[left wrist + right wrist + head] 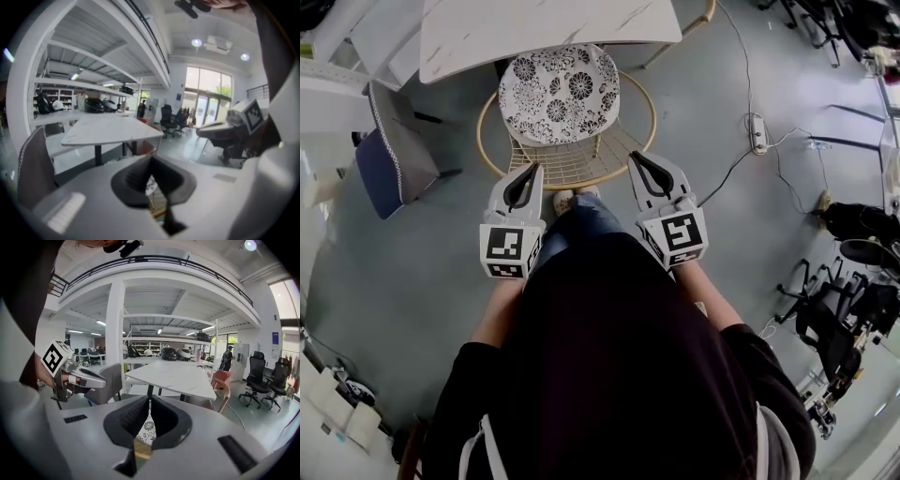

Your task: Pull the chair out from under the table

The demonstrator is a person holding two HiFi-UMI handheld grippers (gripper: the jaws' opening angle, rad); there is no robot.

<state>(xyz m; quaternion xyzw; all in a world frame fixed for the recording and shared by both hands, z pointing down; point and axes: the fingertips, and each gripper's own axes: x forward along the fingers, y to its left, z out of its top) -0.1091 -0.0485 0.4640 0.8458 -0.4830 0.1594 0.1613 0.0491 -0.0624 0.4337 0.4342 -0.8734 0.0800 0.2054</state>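
So, chair (558, 103) sits part-tucked under the surface (534, 28), untouched, while left gripper (531, 173) and right gripper (636, 159) hover near it, fingers closed, empty.

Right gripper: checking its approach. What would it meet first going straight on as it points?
The right gripper would probably meet the chair first, at its woven seat by the rim; depth is unclear.

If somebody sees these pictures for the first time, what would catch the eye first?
First the round chair with its black-and-white flowered cushion, in the upper middle of the head view, its far side just under the white table. Just before it, the left tongs and right tongs, both shut, point at its rim.
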